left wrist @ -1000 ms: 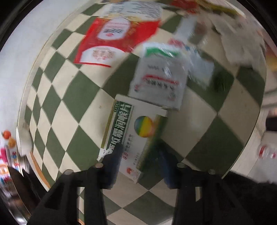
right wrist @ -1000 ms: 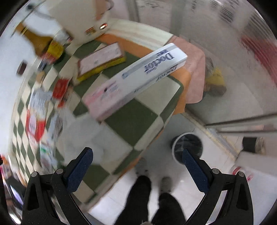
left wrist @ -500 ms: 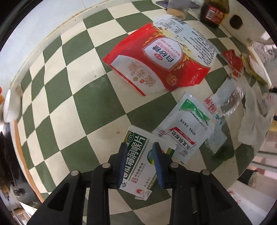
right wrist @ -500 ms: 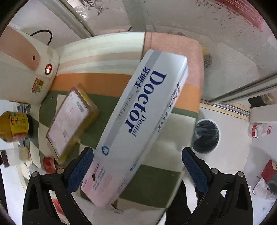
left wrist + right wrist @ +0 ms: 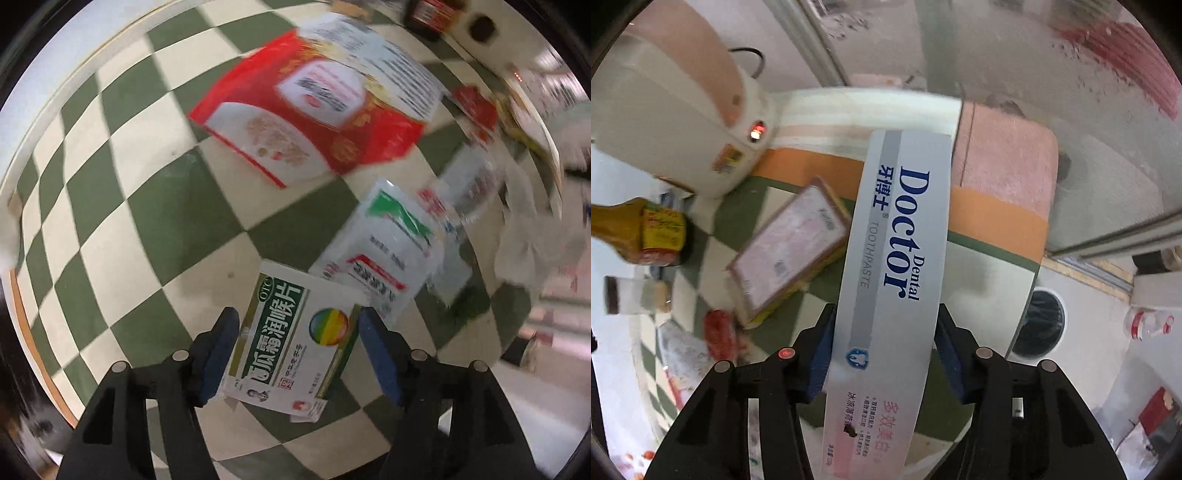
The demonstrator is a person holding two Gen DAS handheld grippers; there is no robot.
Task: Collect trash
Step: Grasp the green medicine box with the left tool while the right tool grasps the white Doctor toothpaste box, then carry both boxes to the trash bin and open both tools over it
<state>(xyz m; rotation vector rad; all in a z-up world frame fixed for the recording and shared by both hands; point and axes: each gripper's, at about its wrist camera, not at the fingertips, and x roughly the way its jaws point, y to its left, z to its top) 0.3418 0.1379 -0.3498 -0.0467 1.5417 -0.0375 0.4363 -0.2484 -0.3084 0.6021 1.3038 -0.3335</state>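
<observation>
In the left wrist view my left gripper (image 5: 295, 347) is shut on a white and green lozenge box (image 5: 291, 343), its pads pressing both long sides just above the green-and-cream checked table (image 5: 122, 229). In the right wrist view my right gripper (image 5: 882, 350) is shut on a long grey "Doctor Dental" toothpaste box (image 5: 890, 280), held lengthwise over the table's corner. A black-lined trash bin (image 5: 1039, 325) stands on the floor to the right of the table.
On the table lie a red and white bag (image 5: 314, 118), a white sachet (image 5: 384, 251), crumpled white wrap (image 5: 535, 236) and a flat pink-topped box (image 5: 790, 254). A rice cooker (image 5: 665, 107) and a brown bottle (image 5: 639, 232) stand at the back.
The right jaws went from wide open to shut on the toothpaste box. The left jaws, narrow above the lozenge box half a second ago, now clamp its sides; the left view is blurred by motion.
</observation>
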